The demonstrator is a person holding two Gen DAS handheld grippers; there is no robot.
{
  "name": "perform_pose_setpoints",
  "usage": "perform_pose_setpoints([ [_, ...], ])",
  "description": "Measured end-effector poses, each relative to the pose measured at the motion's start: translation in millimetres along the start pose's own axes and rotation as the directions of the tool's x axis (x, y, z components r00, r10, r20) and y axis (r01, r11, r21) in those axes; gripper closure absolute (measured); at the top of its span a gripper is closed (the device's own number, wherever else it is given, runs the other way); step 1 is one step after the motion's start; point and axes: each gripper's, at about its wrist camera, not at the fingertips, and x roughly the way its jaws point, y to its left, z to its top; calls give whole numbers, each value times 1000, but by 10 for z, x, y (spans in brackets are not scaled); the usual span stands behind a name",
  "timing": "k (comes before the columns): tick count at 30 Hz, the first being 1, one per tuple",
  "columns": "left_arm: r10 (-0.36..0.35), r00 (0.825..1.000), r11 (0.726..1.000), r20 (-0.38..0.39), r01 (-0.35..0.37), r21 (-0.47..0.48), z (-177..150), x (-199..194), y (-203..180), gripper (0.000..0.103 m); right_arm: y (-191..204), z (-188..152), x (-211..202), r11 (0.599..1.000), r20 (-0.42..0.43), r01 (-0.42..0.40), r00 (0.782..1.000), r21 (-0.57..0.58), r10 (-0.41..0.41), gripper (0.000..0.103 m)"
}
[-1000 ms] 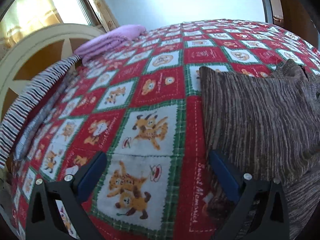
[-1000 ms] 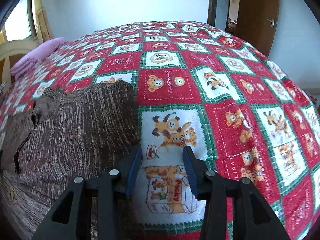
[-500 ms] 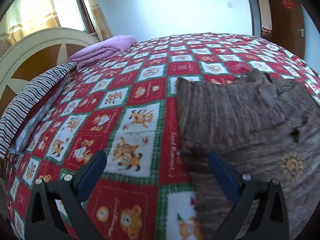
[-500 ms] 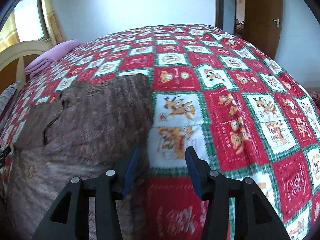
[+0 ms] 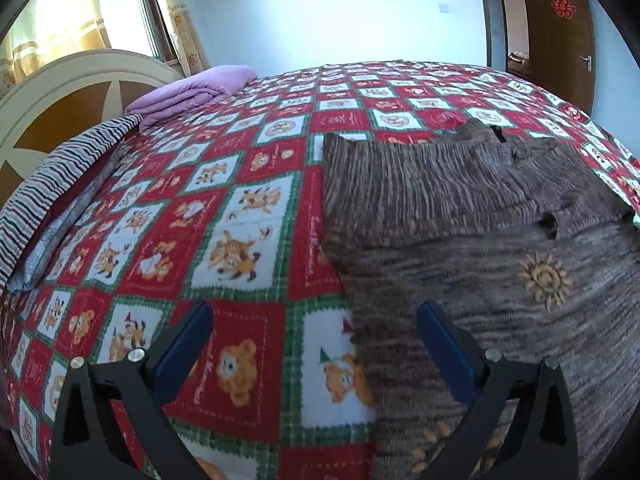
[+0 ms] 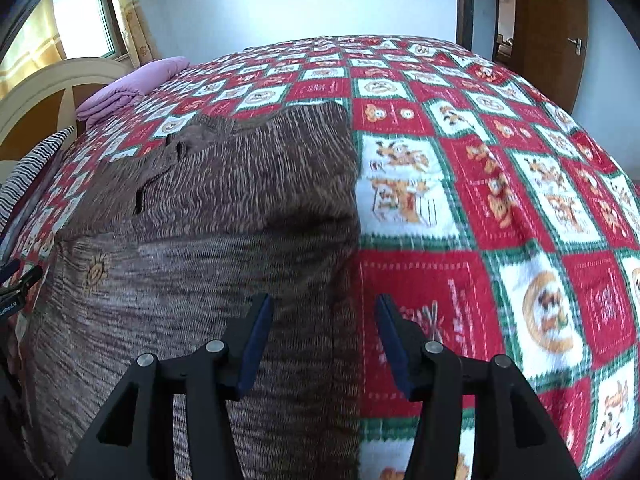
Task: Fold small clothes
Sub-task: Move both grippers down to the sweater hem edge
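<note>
The brown knitted sweater [image 5: 460, 216] lies flat on the bed [image 5: 248, 200], near the front edge, with its upper part already turned down over the body: 1 fold edge runs across it, and a narrow ribbed band, likely the collar or hem, shows at the far side. So the first fold looks done; judging by the width that remains, the sides are yet to be brought in and the piece halved again.

The left gripper [image 5: 312, 344] hovers over the sweater's left edge, its blue-padded fingers spread wide with nothing between them but quilt and cloth below. The right gripper [image 6: 324, 336] hangs over the sweater's right edge; its fingers are opening, and no cloth is pinched between them.

The knit is a soft, streaky brown-and-grey yarn with fine ribs and small tan sun motifs [image 5: 544, 278]; it should drape and crease easily. Under it is a fleecy quilt of red, white and green squares with cartoon bears. A folded lilac blanket [image 5: 192, 92] and a striped pillow [image 5: 52, 184] sit by the curved headboard [image 5: 64, 92]
</note>
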Motion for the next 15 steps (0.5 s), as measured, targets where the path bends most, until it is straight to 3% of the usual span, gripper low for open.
perform_pose_setpoints([
  [15, -23, 1000, 1000, -8, 23, 13, -338, -296, 18, 0, 127, -307, -219, 1000, -17, -10, 1000, -15, 10, 49],
])
